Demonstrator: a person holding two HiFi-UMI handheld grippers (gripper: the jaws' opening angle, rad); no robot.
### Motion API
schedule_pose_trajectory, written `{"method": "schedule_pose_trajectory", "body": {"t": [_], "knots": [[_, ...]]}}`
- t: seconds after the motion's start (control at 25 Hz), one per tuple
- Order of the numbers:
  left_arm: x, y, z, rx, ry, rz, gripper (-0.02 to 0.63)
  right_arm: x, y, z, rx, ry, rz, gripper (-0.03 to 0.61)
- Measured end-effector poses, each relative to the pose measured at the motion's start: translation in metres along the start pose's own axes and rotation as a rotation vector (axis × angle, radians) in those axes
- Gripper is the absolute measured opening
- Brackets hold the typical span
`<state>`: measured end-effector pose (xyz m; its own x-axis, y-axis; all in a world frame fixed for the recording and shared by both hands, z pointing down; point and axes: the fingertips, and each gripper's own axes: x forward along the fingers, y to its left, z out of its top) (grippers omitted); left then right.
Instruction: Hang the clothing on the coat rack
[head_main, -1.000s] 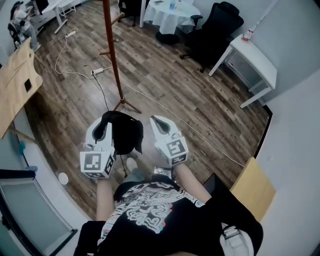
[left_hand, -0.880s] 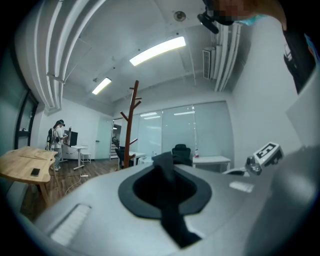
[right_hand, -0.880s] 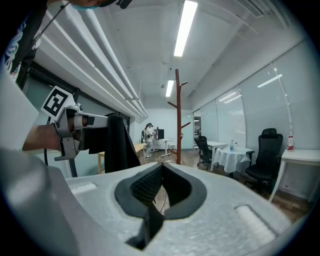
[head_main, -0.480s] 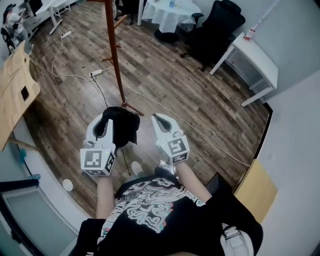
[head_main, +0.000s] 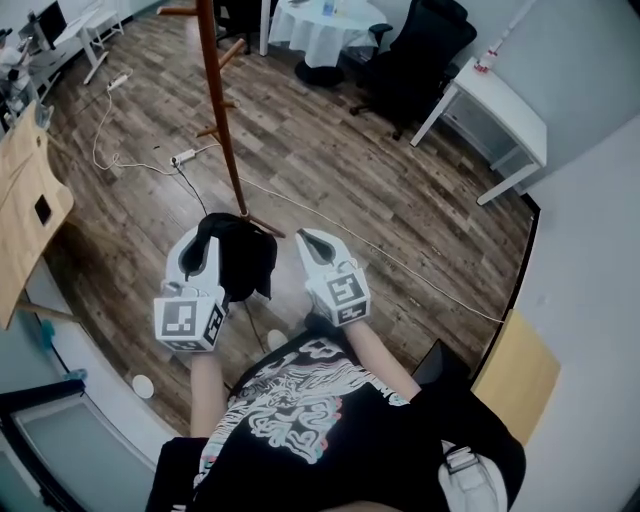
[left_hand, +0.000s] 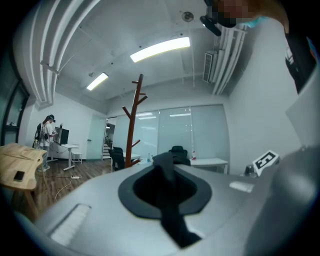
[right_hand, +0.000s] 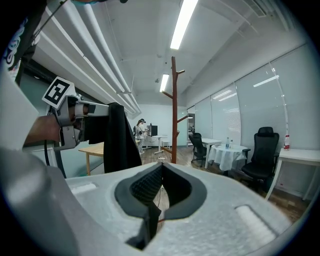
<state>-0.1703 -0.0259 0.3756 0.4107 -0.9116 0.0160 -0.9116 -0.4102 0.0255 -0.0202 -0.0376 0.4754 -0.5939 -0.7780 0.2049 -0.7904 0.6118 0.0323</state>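
As left gripper (head_main: 201, 250) pinches the black fabric garment (head_main: 248, 266) for the brown wooden coat rack (head_main: 222, 120), right gripper (head_main: 309, 239) is clamped empty.

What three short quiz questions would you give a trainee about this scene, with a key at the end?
1. True or false: the black fabric garment is clamped in the left gripper.
2. How do the jaws of the right gripper stand? A: wide open. B: shut, with nothing between them. C: shut on the garment.
3. Is the garment already hanging on the tall brown wooden coat rack? Answer yes or no.

Key: 1 true. 2 B. 3 no; it hangs from the left gripper, in front of the rack's foot.
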Motion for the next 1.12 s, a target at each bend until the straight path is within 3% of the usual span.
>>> {"method": "schedule_pose_trajectory", "body": {"t": [0.28, 0.72, 1.12], "knots": [[0.017, 0.002, 0.003, 0.004, -0.007, -0.028, 0.008, 0.020, -0.002, 0.011, 0.001, -0.031, 0.017, 0.000], [0.069, 0.027, -0.012, -0.012, 0.013, -0.009, 0.008, 0.080, -0.014, 0.018, -0.007, -0.078, 0.171, 0.002], [0.124, 0.059, -0.018, -0.003, 0.000, 0.007, 0.008, 0.144, -0.044, 0.017, -0.037, -0.048, 0.221, 0.002]]}}
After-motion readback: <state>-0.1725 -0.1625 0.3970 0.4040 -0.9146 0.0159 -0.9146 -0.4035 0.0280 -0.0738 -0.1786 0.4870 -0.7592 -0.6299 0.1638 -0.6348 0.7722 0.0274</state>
